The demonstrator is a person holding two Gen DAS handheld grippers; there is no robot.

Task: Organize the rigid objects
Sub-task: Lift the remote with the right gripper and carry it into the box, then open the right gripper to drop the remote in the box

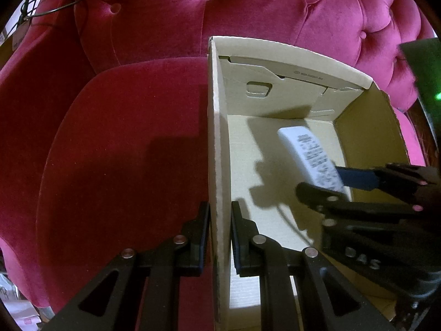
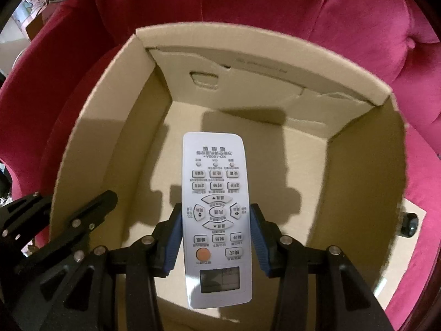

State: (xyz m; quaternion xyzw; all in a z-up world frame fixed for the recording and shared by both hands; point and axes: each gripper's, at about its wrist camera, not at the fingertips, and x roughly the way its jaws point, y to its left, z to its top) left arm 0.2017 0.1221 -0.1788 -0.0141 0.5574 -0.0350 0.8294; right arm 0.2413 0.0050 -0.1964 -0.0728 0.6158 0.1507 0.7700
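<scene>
An open cardboard box (image 1: pixel 217 138) (image 2: pixel 261 82) sits on a pink chair seat. My left gripper (image 1: pixel 220 215) is shut on the box's left wall, one finger outside and one inside; in the right wrist view it (image 2: pixel 69 201) shows at the lower left, on that same wall. My right gripper (image 2: pixel 216 212) is shut on a white remote control (image 2: pixel 216 182), its blue pads pressing the remote's two long sides. The remote (image 1: pixel 308 154) hangs button-side up inside the box, above the floor, its far end pointing at the back wall. In the left wrist view the right gripper (image 1: pixel 330 182) reaches in from the right.
A pink tufted velvet armchair (image 1: pixel 124 138) surrounds the box, its backrest (image 2: pixel 303 8) behind. A wire loop (image 1: pixel 55 2) hangs at the upper left. A dark device with a green light (image 1: pixel 430 82) stands at the right. A small black object (image 2: pixel 410 223) lies right of the box.
</scene>
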